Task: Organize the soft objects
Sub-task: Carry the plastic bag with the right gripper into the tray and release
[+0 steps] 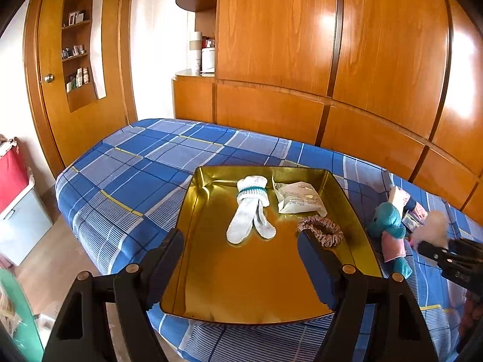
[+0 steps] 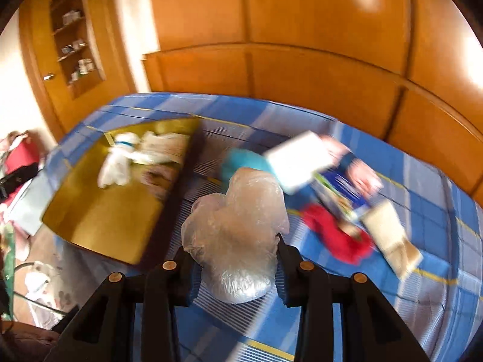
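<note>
A gold metal tray (image 1: 359, 211) lies on the blue plaid bed. In it are a rolled white sock pair (image 1: 252, 209), a white packet (image 1: 299, 197) and a pink scrunchie (image 1: 321, 230). My left gripper (image 1: 241, 256) is open and empty over the tray's near half. My right gripper (image 2: 235, 267) is shut on a crumpled clear plastic bag (image 2: 238, 229), held above the bed to the right of the tray (image 2: 111, 214). The right gripper also shows at the right edge of the left wrist view (image 1: 422, 246). A teal plush toy (image 1: 389, 226) lies right of the tray.
The right wrist view is blurred. On the bed right of the tray lie a white box (image 2: 299, 160), a red soft item (image 2: 335, 235), a blue pack (image 2: 347, 193) and a beige flat piece (image 2: 392, 241). Wooden wardrobe panels (image 1: 302, 45) stand behind the bed.
</note>
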Tool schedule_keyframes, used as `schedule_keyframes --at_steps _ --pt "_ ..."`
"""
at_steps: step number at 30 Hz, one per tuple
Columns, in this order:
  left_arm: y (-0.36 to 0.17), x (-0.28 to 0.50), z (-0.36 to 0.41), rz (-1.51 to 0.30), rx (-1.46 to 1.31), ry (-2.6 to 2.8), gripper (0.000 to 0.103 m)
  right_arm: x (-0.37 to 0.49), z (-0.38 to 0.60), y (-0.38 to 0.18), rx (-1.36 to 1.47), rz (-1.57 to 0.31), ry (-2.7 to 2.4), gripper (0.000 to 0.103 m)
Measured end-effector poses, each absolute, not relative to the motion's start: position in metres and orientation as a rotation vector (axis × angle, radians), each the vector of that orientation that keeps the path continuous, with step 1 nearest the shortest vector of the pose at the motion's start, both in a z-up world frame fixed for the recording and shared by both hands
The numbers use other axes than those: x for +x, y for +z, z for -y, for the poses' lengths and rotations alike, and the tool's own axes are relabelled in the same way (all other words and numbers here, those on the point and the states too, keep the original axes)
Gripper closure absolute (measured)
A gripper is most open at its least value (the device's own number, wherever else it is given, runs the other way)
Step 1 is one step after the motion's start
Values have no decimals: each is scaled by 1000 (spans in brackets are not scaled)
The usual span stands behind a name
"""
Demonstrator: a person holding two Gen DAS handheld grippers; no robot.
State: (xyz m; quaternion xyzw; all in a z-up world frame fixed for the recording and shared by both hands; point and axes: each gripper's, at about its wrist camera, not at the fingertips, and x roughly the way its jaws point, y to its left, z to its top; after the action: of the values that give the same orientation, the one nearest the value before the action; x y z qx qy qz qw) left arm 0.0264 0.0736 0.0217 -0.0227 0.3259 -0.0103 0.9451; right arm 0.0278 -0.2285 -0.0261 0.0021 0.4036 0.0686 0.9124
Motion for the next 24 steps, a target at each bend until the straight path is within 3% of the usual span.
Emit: schedule_keyframes --at_steps 11,24 --pt "21 23 -83 -661 -46 1 25 72 132 -14 -59 -842 377 65" --pt "5 28 -107 -698 -70 60 25 139 44 -70 -109 -1038 444 60"
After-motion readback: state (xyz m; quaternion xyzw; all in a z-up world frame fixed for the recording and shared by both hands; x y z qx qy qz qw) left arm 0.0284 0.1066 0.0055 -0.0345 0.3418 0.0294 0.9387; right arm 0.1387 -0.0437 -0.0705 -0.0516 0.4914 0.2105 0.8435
